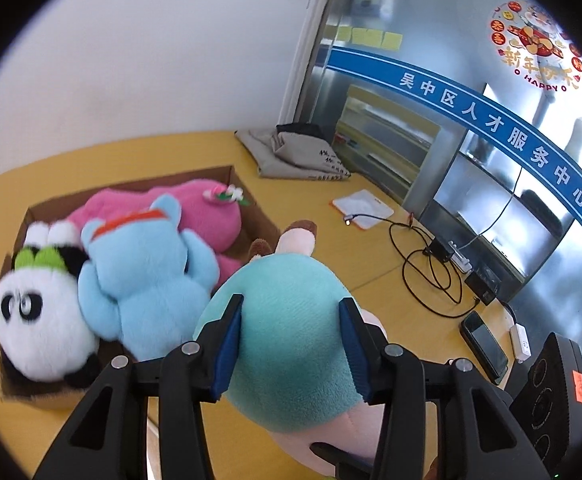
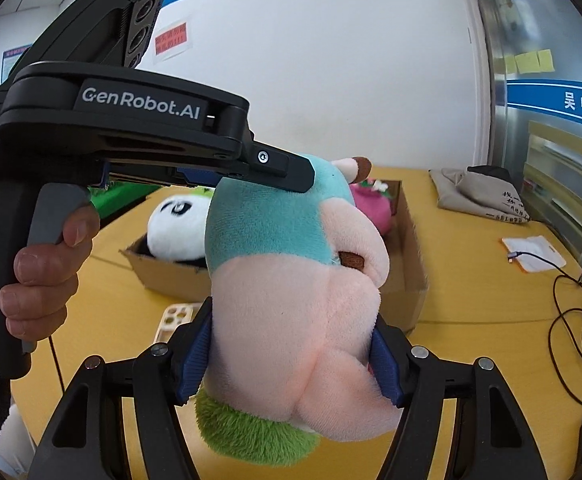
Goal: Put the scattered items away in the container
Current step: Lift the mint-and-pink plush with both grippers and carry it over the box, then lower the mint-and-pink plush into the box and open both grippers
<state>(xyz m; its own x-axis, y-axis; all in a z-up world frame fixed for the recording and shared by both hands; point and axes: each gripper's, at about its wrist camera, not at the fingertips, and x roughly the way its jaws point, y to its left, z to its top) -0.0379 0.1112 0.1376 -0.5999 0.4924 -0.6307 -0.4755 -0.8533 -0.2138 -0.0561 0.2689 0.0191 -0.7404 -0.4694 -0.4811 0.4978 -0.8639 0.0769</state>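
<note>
Both grippers hold one plush toy, teal and pale pink with brown feet and green hair, above the yellow table. My left gripper is shut on its teal body. My right gripper is shut on its pink part; the left gripper shows there from the side, clamped on the teal part. A cardboard box lies beyond, holding a panda plush, a light blue plush and a pink plush.
Folded grey cloth lies at the table's far side. A white pad, black cables, a phone and a white charger lie to the right. A phone case lies near the box. A glass partition borders the table.
</note>
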